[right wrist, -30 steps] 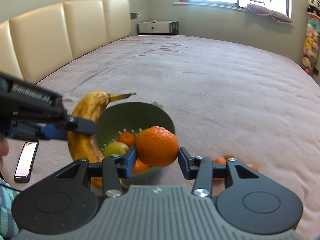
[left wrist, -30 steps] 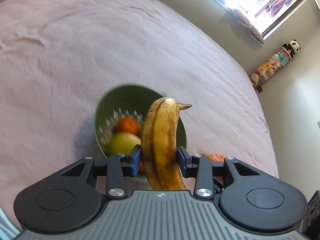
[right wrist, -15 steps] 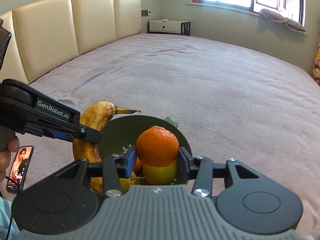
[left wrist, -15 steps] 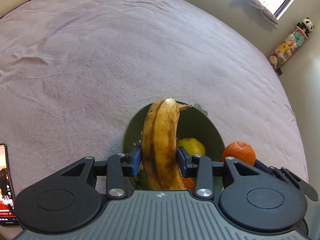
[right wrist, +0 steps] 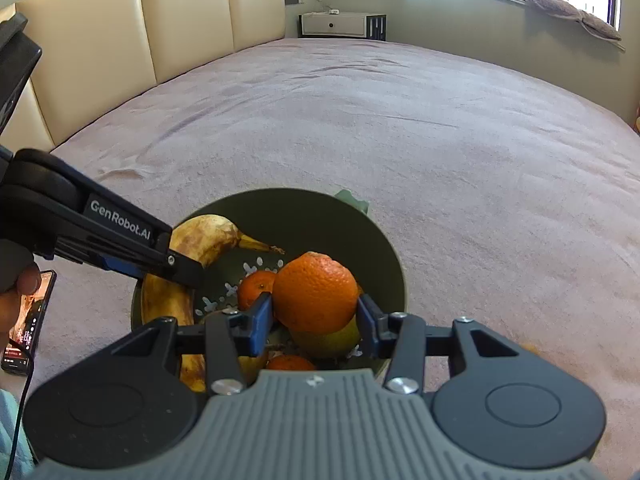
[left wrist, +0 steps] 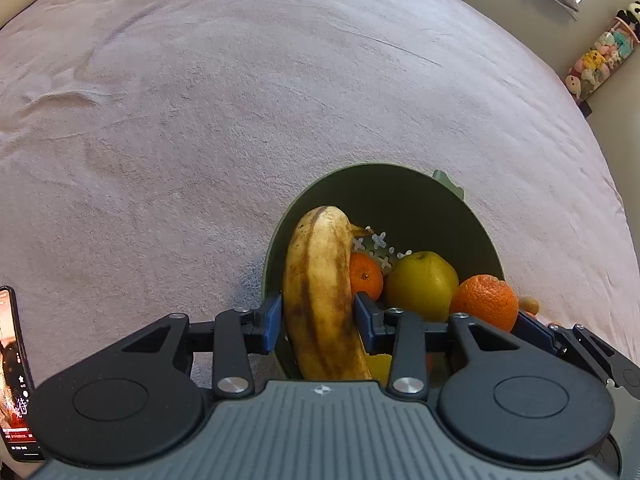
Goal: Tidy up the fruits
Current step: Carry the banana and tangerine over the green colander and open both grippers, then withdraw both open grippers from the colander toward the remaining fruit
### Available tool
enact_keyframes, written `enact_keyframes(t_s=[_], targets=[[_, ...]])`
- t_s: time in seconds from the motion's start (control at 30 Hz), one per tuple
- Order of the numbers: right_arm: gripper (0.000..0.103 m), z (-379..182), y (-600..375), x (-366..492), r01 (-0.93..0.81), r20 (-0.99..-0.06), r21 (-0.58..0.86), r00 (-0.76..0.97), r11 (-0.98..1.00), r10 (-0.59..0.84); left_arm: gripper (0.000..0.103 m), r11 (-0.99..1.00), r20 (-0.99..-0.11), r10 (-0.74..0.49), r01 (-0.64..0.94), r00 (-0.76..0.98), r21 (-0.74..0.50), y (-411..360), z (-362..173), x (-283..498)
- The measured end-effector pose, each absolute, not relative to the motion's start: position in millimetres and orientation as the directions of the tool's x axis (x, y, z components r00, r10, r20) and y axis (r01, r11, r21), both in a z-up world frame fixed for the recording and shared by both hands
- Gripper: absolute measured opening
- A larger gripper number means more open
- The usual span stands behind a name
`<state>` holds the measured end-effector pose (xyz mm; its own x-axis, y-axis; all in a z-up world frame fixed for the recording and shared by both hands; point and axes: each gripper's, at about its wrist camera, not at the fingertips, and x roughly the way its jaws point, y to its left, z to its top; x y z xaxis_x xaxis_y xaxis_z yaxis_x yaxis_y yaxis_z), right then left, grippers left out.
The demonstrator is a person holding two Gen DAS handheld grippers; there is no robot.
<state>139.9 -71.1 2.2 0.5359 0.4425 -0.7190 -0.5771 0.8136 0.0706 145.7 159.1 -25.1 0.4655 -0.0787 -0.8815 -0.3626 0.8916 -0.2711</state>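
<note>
Sitting clamped in the left hand-held gripper [left wrist: 319, 314], banana [left wrist: 320, 280] over bowl [left wrist: 400, 184].

phone [left wrist: 14, 376] on pink bedspread [left wrist: 240, 100]

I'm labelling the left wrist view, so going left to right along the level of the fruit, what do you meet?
Phone → banana in the left gripper → small orange → yellow-green apple → large orange, all fruit over or in the green bowl.
</note>
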Motion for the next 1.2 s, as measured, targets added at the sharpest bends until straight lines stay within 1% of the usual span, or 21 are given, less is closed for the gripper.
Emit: enact_keyframes(t_s=[0.13, 0.33, 0.43, 0.5, 0.6, 0.7, 0.87, 0.93, 1.1, 1.2], targets=[[0.043, -4, -70, 142, -0.572, -0.730, 0.076, 0.525, 0.816, 0.437, 0.045, 0.900, -0.887, -0.057, -0.362, 0.459, -0.245, 155, -30, 148], [0.043, -7, -69, 141, -0.566, -0.737, 0.076, 0.523, 0.821, 0.429, 0.045, 0.900, -0.879, -0.043, -0.364, 0.475, -0.241, 153, -33, 148], [0.043, -7, -70, 142, -0.562, -0.735, 0.069, 0.530, 0.824, 0.423, 0.052, 0.904, -0.880, -0.025, -0.364, 0.474, -0.222, 152, -35, 149], [0.043, -6, -70, 142, -0.558, -0.732, 0.063, 0.538, 0.827, 0.419, 0.059, 0.902, -0.874, -0.031, -0.363, 0.484, -0.232, 152, -34, 147], [0.043, -6, -69, 142, -0.558, -0.729, 0.048, 0.548, 0.829, 0.411, 0.061, 0.900, -0.869, -0.038, -0.362, 0.493, -0.244, 152, -32, 145], [0.043, -7, -66, 141, -0.566, -0.730, 0.021, 0.554, 0.824, 0.399, 0.063, 0.904, -0.864, -0.014, -0.363, 0.504, -0.226, 149, -26, 141], [0.043, -13, -59, 137, -0.576, -0.743, -0.061, 0.572, 0.815, 0.349, 0.063, 0.917, -0.833, 0.041, -0.353, 0.551, -0.188, 143, -11, 133], [0.043, -15, -58, 136, -0.584, -0.746, -0.066, 0.568, 0.809, 0.349, 0.063, 0.920, -0.825, 0.055, -0.350, 0.562, -0.177, 142, -6, 130], [0.043, -20, -54, 136, -0.588, -0.758, -0.094, 0.565, 0.803, 0.325, 0.058, 0.921, -0.839, 0.025, -0.339, 0.543, -0.191, 139, -9, 131], [0.043, -21, -53, 135, -0.591, -0.758, -0.107, 0.569, 0.800, 0.319, 0.057, 0.912, -0.850, 0.019, -0.357, 0.526, -0.200, 140, -14, 130]])
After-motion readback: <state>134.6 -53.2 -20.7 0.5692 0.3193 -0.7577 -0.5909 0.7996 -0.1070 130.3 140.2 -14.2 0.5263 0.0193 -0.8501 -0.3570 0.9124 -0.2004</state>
